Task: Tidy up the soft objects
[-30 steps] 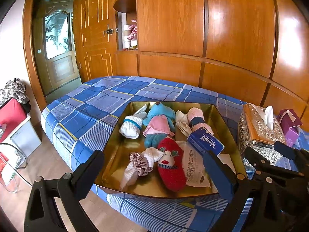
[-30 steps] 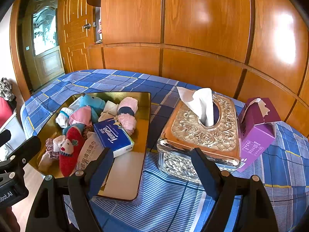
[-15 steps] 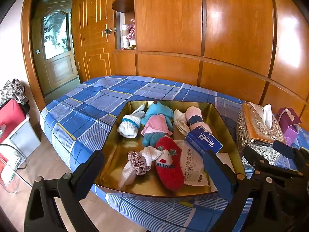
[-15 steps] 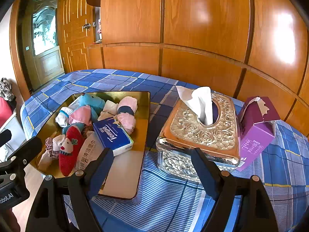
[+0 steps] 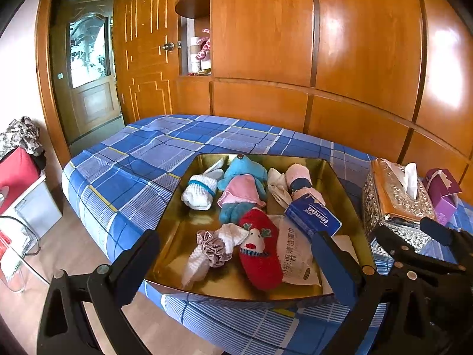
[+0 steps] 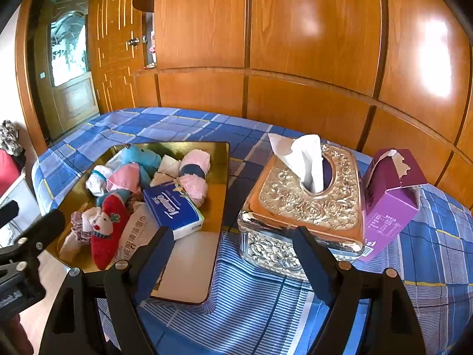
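Socks, a blue plush toy (image 5: 241, 171) and a Tempo tissue pack (image 5: 313, 219) lie heaped in the gold tray (image 5: 177, 224). Left gripper (image 5: 233, 263) and right gripper (image 6: 233, 254) hover wide open, empty. Sorting could be starting or finished; the ornate tissue box (image 6: 304, 207) stands at the tray's three o'clock.

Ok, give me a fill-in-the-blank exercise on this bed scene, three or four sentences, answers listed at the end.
1. The soft toys and socks lie in a ____-coloured tray on the bed.
2. The blue tissue pack carries the brand name ____.
3. A white tissue sticks up from the ornate tissue box, and right beside that box stands a ____ carton.
4. Both the left hand-held gripper and the right hand-held gripper are ____ and hold nothing.

Missing words: gold; Tempo; purple; open
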Action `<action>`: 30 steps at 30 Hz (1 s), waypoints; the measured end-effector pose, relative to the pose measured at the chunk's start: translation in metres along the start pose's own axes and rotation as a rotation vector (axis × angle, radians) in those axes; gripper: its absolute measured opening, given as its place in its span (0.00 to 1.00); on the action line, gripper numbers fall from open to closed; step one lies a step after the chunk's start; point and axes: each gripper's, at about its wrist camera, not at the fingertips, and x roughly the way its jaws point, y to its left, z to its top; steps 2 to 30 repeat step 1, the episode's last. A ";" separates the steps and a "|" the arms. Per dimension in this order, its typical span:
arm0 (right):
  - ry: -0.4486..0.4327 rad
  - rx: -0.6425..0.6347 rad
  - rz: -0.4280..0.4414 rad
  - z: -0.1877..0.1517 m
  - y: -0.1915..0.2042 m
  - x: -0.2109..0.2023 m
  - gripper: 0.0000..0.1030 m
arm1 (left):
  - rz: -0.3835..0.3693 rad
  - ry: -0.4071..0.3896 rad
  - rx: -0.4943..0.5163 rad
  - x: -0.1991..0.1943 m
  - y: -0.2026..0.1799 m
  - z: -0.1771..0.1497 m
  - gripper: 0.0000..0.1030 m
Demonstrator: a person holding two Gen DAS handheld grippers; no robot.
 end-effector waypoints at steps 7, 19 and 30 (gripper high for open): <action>-0.013 0.001 0.006 0.000 -0.002 -0.004 0.82 | -0.005 0.004 -0.002 0.001 0.000 0.000 1.00; -0.013 0.001 0.006 0.000 -0.002 -0.004 0.82 | -0.005 0.004 -0.002 0.001 0.000 0.000 1.00; -0.013 0.001 0.006 0.000 -0.002 -0.004 0.82 | -0.005 0.004 -0.002 0.001 0.000 0.000 1.00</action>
